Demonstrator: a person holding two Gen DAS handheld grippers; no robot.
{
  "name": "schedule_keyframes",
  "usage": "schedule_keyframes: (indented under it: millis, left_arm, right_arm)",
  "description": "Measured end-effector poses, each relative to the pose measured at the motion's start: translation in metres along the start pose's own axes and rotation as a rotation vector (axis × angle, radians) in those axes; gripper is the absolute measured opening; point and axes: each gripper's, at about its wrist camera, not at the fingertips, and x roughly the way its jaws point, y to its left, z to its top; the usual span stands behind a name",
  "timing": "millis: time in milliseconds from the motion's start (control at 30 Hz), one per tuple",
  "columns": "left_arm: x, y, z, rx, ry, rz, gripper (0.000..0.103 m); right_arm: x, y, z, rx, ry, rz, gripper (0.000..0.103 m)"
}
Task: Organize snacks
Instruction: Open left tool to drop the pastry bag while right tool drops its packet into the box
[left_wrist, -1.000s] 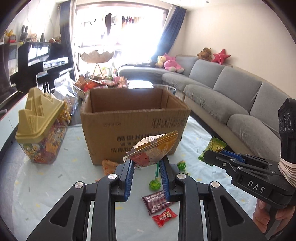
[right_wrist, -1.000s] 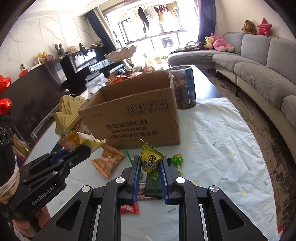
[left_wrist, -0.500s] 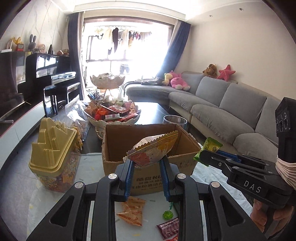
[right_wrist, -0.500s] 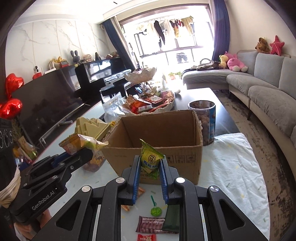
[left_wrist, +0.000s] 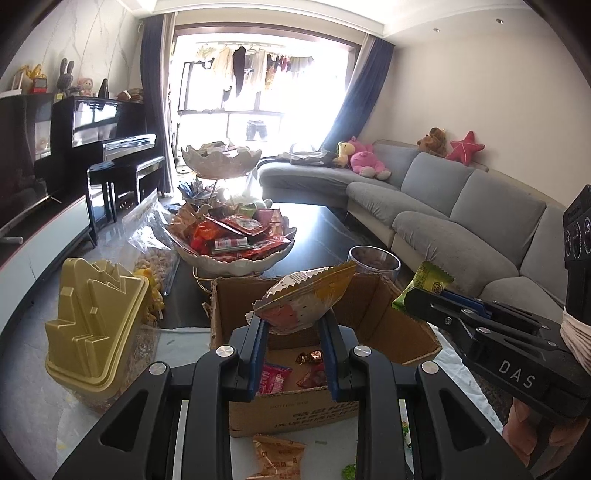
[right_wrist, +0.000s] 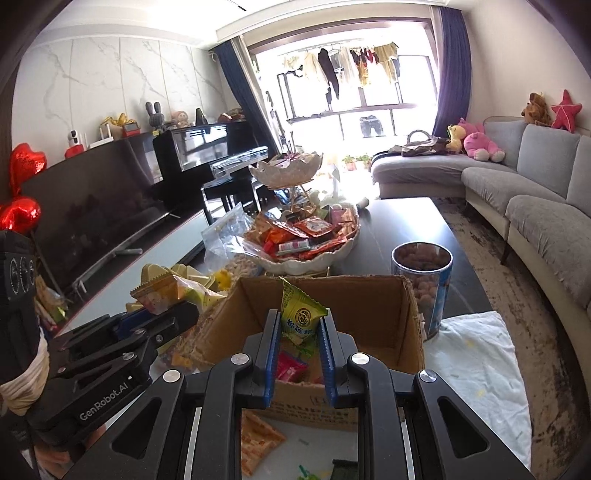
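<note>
Above the open cardboard box (left_wrist: 391, 325), we see the left gripper (left_wrist: 293, 332) clamped on a pale snack packet (left_wrist: 306, 299) with orange and pink print. The packet sits crosswise between the blue pads, its serrated end pointing toward 2 o'clock.

At 3 o'clock in the left view, the right gripper (right_wrist: 298, 338) comes in from the side. In its own view it is clamped on a green-and-yellow packet (right_wrist: 300, 314), standing upright with its crimped top toward 12 o'clock, over the box's near wall.

Inside the box, in the left view: a pink wrapper (left_wrist: 274, 376) and a few red and gold sweets (left_wrist: 310, 357) lie on the floor of it.

On the bench at 6 o'clock, in front of the box: an orange biscuit packet (left_wrist: 277, 456), lying flat.

At 9 o'clock, just beside the box: a clear container with a tan, stepped lid (left_wrist: 96, 325).

At 12 o'clock beyond the box: a white tiered bowl (left_wrist: 236, 264), its lower tier heaped with red and orange packets.

At 1 o'clock, close behind the box's far right corner: a clear tub (right_wrist: 423, 280) of brown round snacks.

At 4 o'clock in the right view: a white cloth (right_wrist: 476, 354) spread on the bench. A grey sofa (left_wrist: 461, 206) runs along the wall at 2 o'clock.
</note>
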Motion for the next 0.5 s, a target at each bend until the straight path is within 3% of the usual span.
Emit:
schedule_keyframes:
  millis: [233, 267, 300, 333, 367, 500]
  left_arm:
    - [0.032, 0.006, 0.013, -0.019, 0.043, 0.012, 0.029]
    - [0.034, 0.007, 0.015, -0.018, 0.045, 0.026, 0.037]
    - [0.034, 0.008, 0.015, -0.019, 0.047, 0.036, 0.048]
    - [0.033, 0.009, 0.016, -0.022, 0.044, 0.038, 0.052]
    - [0.031, 0.01, 0.016, -0.024, 0.04, 0.041, 0.054]
    - [0.017, 0.005, 0.011, 0.011, 0.018, 0.072, 0.062]
  right_arm:
    - [0.024, -0.012, 0.013, 0.02, 0.013, -0.021, 0.022]
    - [0.026, -0.014, 0.015, 0.025, 0.013, -0.026, 0.023]
    - [0.028, -0.016, 0.016, 0.03, 0.018, -0.031, 0.03]
    - [0.029, -0.018, 0.017, 0.04, 0.02, -0.039, 0.037]
    - [0.029, -0.019, 0.017, 0.051, 0.015, -0.054, 0.051]
    - [0.02, -0.021, 0.014, 0.046, -0.002, -0.075, 0.053]
